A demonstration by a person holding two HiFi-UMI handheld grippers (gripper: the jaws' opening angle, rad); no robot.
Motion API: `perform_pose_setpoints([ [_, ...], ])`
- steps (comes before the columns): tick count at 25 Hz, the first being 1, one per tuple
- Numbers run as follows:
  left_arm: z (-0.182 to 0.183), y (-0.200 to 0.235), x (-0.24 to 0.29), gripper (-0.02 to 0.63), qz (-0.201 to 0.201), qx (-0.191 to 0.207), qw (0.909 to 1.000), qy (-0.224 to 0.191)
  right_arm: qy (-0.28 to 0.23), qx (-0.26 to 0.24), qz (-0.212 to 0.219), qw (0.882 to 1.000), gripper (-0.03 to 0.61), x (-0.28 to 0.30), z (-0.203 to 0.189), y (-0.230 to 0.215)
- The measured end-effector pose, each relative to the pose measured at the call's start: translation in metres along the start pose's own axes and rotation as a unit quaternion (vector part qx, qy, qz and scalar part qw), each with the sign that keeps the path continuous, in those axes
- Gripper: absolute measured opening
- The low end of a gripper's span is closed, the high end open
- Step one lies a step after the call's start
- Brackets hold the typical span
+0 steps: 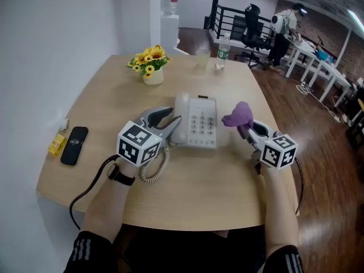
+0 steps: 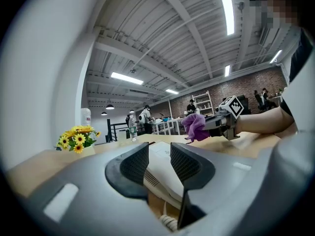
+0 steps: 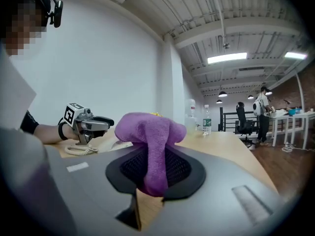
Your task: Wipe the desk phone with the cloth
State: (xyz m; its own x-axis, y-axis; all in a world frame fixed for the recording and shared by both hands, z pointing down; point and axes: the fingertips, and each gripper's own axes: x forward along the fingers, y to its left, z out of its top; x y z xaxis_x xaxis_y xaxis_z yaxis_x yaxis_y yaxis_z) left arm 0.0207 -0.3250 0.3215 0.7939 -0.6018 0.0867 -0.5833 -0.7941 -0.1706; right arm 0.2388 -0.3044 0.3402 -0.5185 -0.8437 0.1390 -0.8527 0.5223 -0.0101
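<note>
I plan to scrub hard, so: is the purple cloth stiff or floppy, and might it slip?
Probably floppy: the cloth droops in soft folds over the right gripper, whose jaws are shut on it. Its fleecy look suggests it is light and grippy, so slipping out seems unlikely.

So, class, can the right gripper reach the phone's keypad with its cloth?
Probably yes: the right gripper holds the cloth just beside the phone, nothing lies between, and the left gripper sits at its far side.

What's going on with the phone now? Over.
Right gripper shut on cloth, beside phone. Left gripper open at handset. Nothing between cloth and phone.
</note>
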Motion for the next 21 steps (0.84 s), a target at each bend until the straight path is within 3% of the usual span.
perform_pose_setpoints([
  [21,-0.001,-0.003,0.002,0.132,-0.004,0.005,1.0,0.005,0.0,-0.013,0.003,1.0,0.077,-0.007,-0.016,-0.003],
])
